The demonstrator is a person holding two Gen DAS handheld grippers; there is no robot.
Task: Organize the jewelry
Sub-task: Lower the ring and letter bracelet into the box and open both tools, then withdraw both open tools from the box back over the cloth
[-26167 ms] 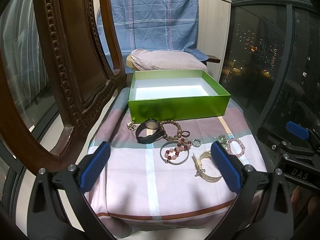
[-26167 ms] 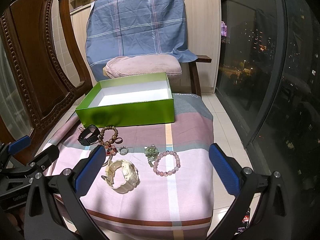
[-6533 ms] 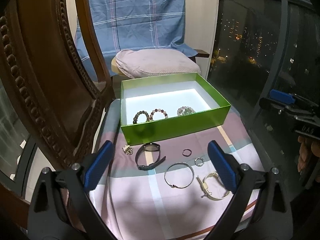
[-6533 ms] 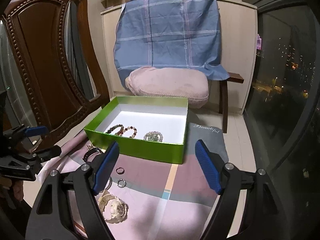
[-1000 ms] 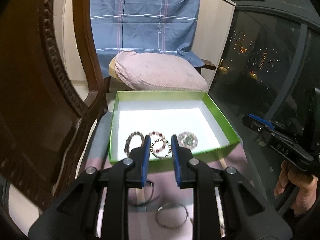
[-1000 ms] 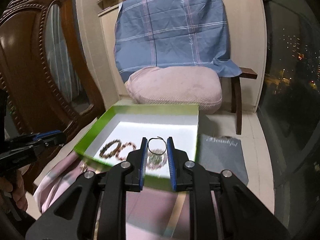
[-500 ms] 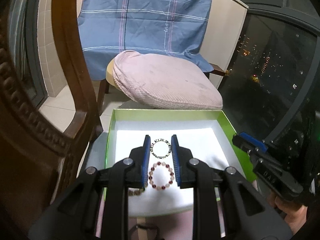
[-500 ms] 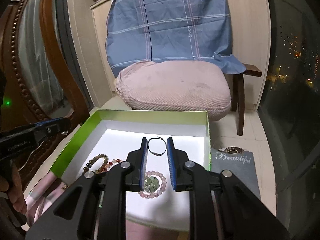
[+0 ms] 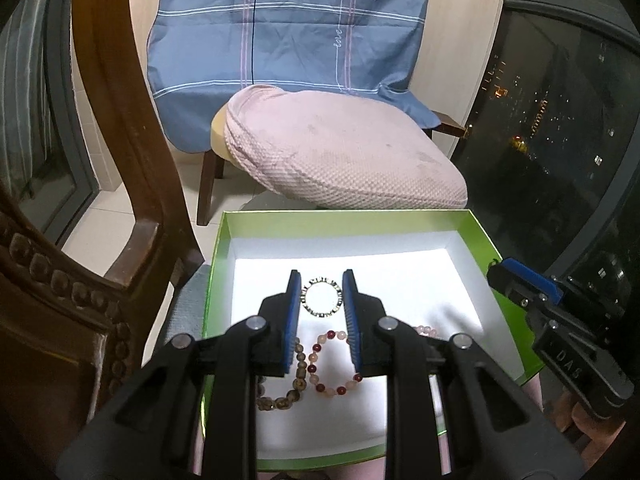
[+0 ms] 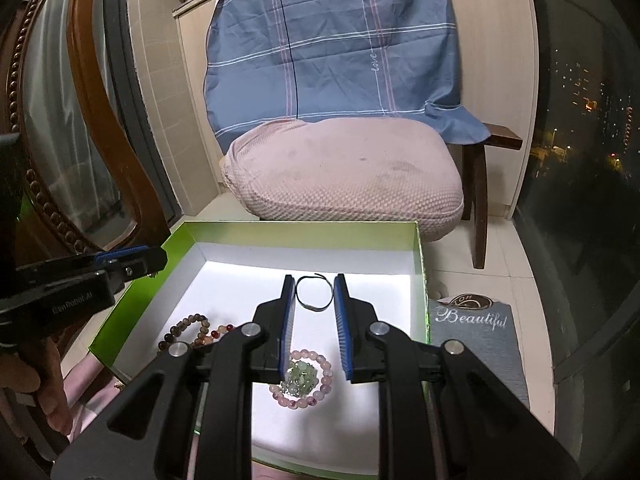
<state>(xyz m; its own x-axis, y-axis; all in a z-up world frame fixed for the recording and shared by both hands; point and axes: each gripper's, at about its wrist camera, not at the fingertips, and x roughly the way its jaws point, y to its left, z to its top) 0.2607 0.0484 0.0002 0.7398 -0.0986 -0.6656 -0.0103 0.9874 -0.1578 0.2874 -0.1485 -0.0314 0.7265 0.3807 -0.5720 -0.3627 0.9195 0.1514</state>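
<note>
while my fingers hide part of the bracelets on its white floor, both grippers hang over the green box (image 9: 224, 248). left gripper (image 9: 322, 294) pinches a dark beaded ring-shaped bracelet (image 9: 322, 297); right gripper (image 10: 314, 292) pinches a thin black band (image 10: 314, 291). since half a second ago both sit lower, with bare floor ahead.

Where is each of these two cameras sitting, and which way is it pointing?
Left wrist view: sits on the left tool, looking forward and down along its fingers into the green box; the tool grips a ring, and the right tool shows at the right edge.
Right wrist view: sits on the right tool, facing the same way; it grips a thin dark band, and the left tool and a hand show at left.
Both views share the box, the bead bracelets inside, the pink cushion and the blue cloth.
</note>
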